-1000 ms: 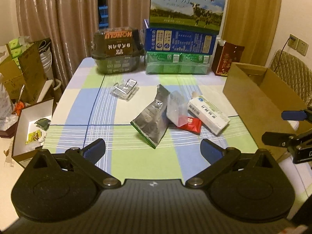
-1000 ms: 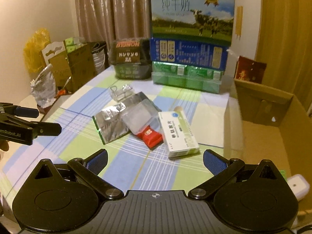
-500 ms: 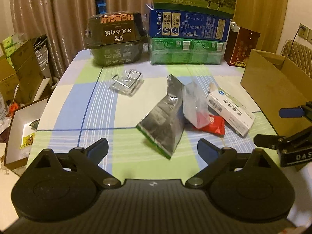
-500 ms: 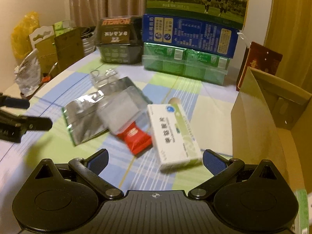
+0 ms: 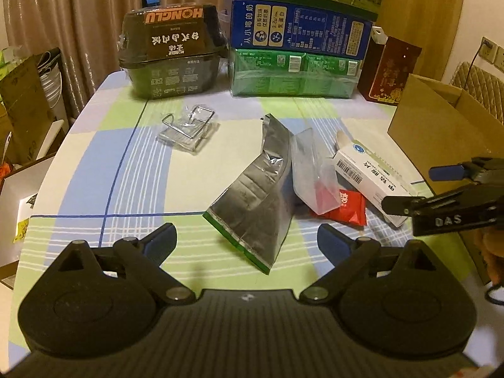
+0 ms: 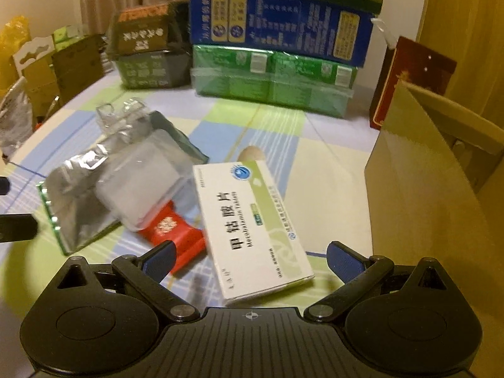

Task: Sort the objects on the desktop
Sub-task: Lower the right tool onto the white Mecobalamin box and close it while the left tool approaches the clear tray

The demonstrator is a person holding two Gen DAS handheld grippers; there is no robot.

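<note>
A silver foil pouch [image 5: 255, 201], a clear plastic bag [image 5: 310, 176], a red packet [image 5: 348, 208] and a white medicine box [image 5: 368, 178] lie together on the checked tablecloth. My left gripper [image 5: 247, 241] is open and empty, just short of the pouch. My right gripper [image 6: 250, 260] is open with the medicine box [image 6: 252, 223] lying between its fingers, untouched. The red packet [image 6: 171, 231] and pouch [image 6: 78, 195] lie to its left. My right gripper also shows in the left wrist view [image 5: 409, 189], over the box's near end.
A clear packet with a wire clip [image 5: 189, 129] lies further back. A dark food tub [image 5: 171, 50] and stacked milk cartons [image 5: 296, 53] line the far edge. An open cardboard box [image 6: 441, 182] stands at the right. Boxes stand on the floor at left [image 5: 22, 107].
Both grippers have moved forward toward the pile. My right gripper has come down and closer, so the medicine box now lies between its open fingers.
</note>
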